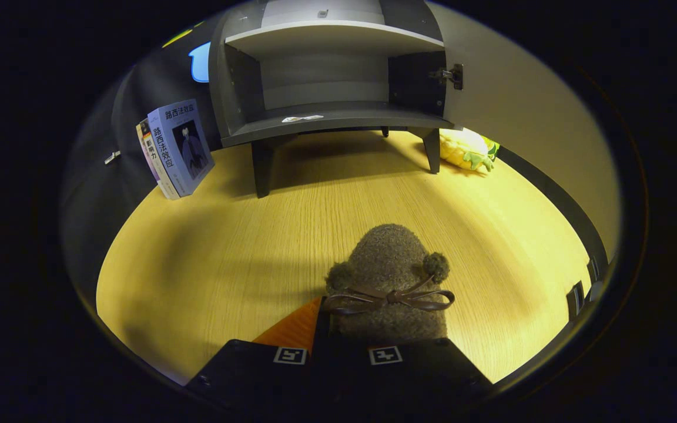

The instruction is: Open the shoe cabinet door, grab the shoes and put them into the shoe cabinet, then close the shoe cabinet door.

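Note:
A brown fuzzy shoe (pixel 386 258) with two pom-poms and a thin leather bow pokes forward from between my fingers, its toe pointing at the cabinet. My gripper (pixel 341 329) is shut on its heel end; one finger (pixel 297 329) shows beside the shoe and the other is hidden under it. The shoe hangs just over the wooden table (pixel 209 258). Well beyond it stands the grey shoe cabinet (pixel 238 88) on short legs, with its pale door (pixel 520 117) swung open to the right. Its lower compartment (pixel 338 117) and upper shelf (pixel 332 32) hold no shoes.
Two books (pixel 177 147) lean against the booth wall left of the cabinet. A yellow pineapple plush (pixel 465 150) lies by the cabinet's right leg, under the open door. Bare wood stretches between the shoe and the cabinet.

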Available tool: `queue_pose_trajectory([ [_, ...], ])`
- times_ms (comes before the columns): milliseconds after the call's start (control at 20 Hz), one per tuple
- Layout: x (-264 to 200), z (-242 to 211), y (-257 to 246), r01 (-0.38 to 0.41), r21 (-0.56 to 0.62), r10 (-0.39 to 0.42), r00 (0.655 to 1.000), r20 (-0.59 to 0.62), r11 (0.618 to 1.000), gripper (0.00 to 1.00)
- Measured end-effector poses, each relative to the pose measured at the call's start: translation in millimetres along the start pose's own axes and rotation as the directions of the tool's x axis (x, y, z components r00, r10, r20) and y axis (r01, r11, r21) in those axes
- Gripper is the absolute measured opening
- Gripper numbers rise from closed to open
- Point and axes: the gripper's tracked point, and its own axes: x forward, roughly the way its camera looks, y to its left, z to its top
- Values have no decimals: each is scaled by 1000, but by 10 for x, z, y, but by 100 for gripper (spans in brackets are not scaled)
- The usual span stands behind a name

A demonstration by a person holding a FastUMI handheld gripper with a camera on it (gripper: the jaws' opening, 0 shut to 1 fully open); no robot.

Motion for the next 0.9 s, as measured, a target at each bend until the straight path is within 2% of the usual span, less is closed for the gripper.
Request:
queue_pose_trajectory([
  [100, 2, 12, -22, 0, -12, 0, 1000, -18, 1000, 6],
  [300, -48, 51, -66, -23, -40, 21, 999, -47, 999, 6],
  [450, -175, 312, -253, -9, -20, 8, 1000, -28, 1000, 6],
  [650, -537, 974, -373, 2, -10, -1, 998, 66, 1000, 6],
  [900, -1156, 1848, -319, -27, -32, 33, 982, 186, 999, 6],
])
